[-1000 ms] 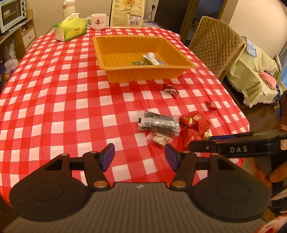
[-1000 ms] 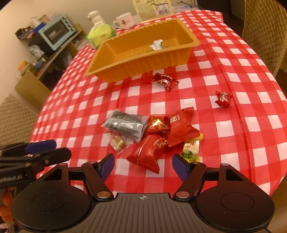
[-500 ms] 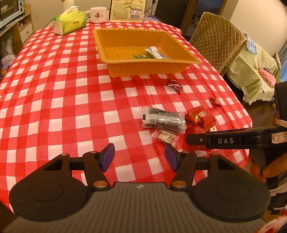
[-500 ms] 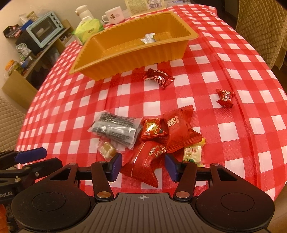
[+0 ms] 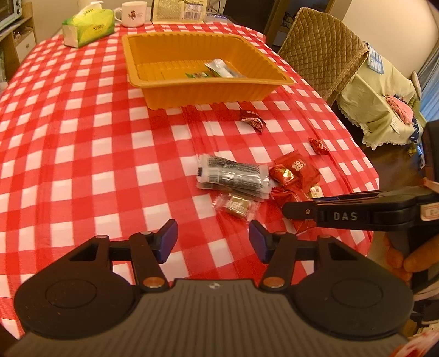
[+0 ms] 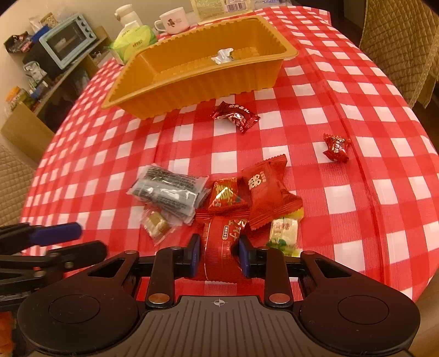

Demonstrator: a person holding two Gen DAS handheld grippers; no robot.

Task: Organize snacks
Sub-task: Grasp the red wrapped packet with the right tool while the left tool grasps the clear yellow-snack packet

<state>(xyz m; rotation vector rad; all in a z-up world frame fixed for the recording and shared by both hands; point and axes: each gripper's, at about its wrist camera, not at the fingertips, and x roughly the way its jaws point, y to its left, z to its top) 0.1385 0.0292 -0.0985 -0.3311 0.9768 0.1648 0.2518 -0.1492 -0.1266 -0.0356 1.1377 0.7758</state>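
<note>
Right gripper (image 6: 216,254) has just been closing and now pinches the red snack pack (image 6: 222,241) near the counter's front edge. Lift straight up, clear the pile. Left gripper (image 5: 212,237) hangs empty, jaws apart.

Red-and-white checked tablecloth (image 6: 343,115). Orange ribbed plastic tray (image 6: 192,82). Red foil snack packet with gold lettering (image 6: 222,247) between dark blue gripper pads (image 6: 242,259). Black-printed clear packet (image 6: 170,192). Pale green-and-white candy wrapper (image 6: 284,233). Green tissue box (image 5: 87,27); white mug (image 5: 134,13).
</note>
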